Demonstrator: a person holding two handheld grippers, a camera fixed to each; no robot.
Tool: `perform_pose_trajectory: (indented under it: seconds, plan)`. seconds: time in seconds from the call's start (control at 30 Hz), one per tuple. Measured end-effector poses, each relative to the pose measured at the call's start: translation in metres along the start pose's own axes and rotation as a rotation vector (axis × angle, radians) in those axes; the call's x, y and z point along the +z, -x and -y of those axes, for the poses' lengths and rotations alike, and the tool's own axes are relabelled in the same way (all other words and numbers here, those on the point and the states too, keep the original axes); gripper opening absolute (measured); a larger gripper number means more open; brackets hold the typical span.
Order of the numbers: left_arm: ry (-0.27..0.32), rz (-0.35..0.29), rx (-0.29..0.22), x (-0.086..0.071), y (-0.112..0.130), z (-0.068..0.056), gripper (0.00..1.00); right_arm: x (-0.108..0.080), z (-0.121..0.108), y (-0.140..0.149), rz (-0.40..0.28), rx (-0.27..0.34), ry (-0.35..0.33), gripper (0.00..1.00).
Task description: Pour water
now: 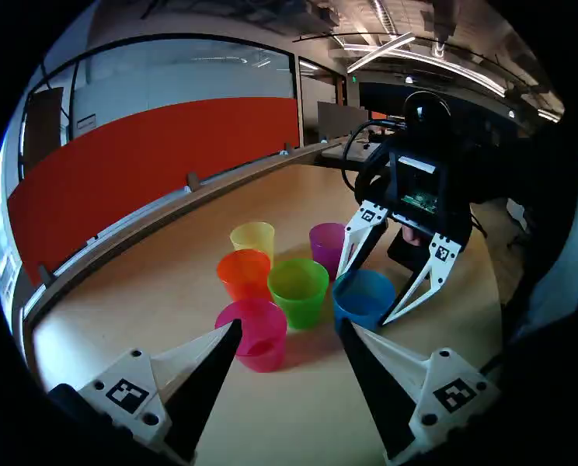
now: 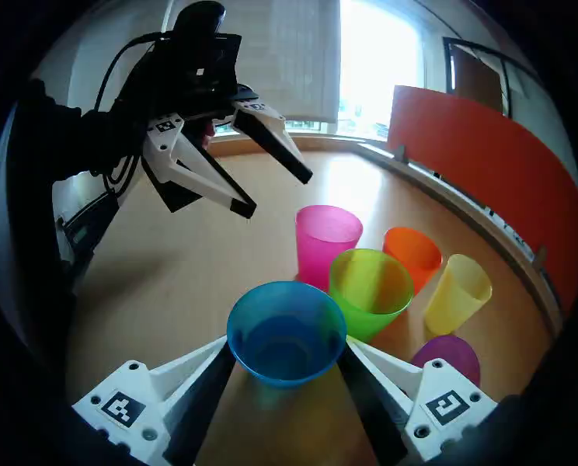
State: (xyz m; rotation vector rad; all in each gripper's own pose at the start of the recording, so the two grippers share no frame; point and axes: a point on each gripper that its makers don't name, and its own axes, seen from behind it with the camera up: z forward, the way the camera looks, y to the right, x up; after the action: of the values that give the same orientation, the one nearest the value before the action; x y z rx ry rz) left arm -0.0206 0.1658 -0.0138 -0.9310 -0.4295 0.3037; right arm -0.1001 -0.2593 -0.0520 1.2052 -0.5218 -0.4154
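Six cups on the surface (image 2: 172, 272), one per colour: blue cup (image 2: 287, 330), green cup (image 2: 370, 291), pink cup (image 2: 328, 233), orange cup (image 2: 413, 252), yellow cup (image 2: 458, 295), purple cup (image 2: 447, 356). The purple cup is half-hidden behind a finger. Right claw (image 2: 287, 348) straddles the blue cup; squeeze unclear, contents hard to make out. Left claw (image 2: 277, 194) hangs spread, empty.

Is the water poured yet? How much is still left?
Done: no pour yet. The blue cup seems to stand upright on the table.
In hand: the right gripper has a finger on each side of it; I can't tell if it's squeezing. The left gripper is open and empty.
Left: lift, tip, pour.
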Motion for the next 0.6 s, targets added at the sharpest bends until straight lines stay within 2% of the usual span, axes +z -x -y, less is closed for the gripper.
perform_pose_trajectory:
  seconds: [0.6]
  plan:
    - [-0.008, -0.005, 0.011, -0.0028, -0.0017, -0.0006, 0.93, -0.0037, 0.0005, -0.0035, -0.016, 0.011, -0.004, 0.89]
